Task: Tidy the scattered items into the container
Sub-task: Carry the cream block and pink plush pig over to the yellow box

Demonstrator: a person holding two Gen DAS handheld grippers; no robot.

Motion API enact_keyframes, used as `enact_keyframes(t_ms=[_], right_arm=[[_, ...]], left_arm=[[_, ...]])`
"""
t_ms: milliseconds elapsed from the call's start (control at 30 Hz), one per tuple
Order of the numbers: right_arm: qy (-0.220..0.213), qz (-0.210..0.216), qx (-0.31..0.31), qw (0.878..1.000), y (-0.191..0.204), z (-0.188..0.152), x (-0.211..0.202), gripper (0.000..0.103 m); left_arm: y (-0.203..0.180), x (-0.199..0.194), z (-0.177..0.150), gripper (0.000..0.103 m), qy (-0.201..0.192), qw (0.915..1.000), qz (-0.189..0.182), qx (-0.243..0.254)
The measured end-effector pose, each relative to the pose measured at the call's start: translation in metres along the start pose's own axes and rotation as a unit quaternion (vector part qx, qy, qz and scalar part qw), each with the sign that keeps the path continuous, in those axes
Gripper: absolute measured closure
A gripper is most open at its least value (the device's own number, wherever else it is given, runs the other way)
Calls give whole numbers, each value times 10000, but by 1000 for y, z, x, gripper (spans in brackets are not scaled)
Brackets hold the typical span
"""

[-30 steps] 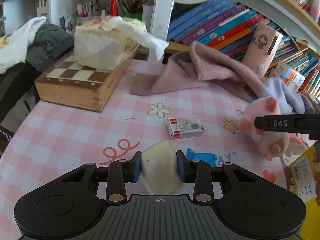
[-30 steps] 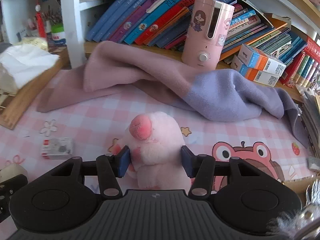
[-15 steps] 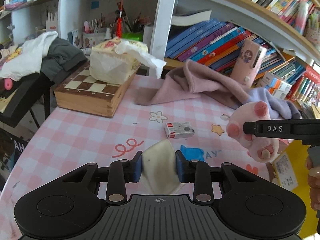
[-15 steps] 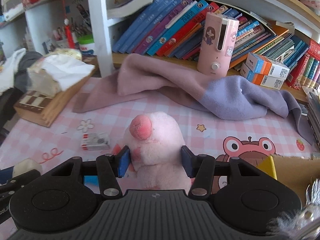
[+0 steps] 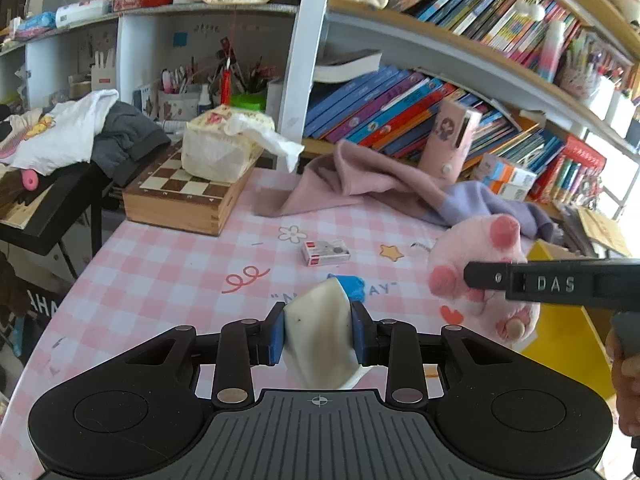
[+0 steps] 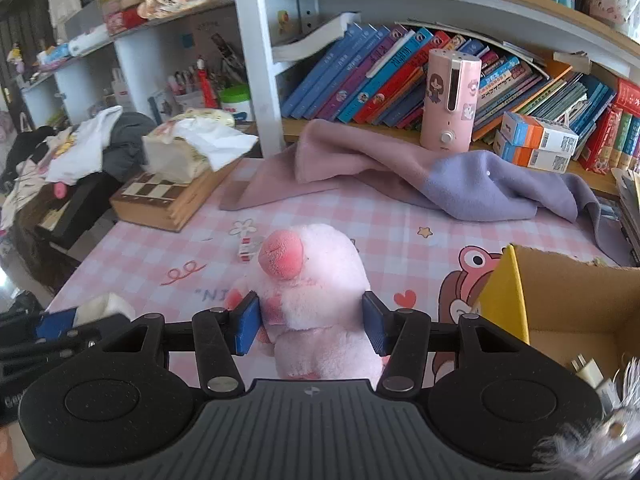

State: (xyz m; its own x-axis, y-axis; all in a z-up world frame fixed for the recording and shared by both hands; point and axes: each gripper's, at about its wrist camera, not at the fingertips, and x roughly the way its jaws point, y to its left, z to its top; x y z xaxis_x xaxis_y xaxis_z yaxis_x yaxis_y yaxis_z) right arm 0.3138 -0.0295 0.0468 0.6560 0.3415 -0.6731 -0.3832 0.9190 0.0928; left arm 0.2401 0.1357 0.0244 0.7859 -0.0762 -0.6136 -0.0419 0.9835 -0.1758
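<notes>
Grippers clamped on two items above the pink checked table [image 5: 168, 264].
Left gripper [image 5: 318, 334] squeezes a cream pad [image 5: 320, 336]; right gripper [image 6: 311, 322] grips the pink plush pig [image 6: 312, 280], just beside the cardboard box [image 6: 568, 304].

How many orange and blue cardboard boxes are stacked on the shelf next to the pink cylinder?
2. The upper orange and blue cardboard box sits on the lower one, stacked on the wooden shelf just right of the pink cylinder. Others may be hidden behind them.
</notes>
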Motion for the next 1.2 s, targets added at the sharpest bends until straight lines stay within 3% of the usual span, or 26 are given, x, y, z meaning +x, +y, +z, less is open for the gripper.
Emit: enact_keyframes(t_ms=[1200], right_arm=[[-275, 24, -80, 9996, 55, -126, -169, 53]], left_arm=[[-11, -162, -93, 72, -306, 9987, -404, 104]])
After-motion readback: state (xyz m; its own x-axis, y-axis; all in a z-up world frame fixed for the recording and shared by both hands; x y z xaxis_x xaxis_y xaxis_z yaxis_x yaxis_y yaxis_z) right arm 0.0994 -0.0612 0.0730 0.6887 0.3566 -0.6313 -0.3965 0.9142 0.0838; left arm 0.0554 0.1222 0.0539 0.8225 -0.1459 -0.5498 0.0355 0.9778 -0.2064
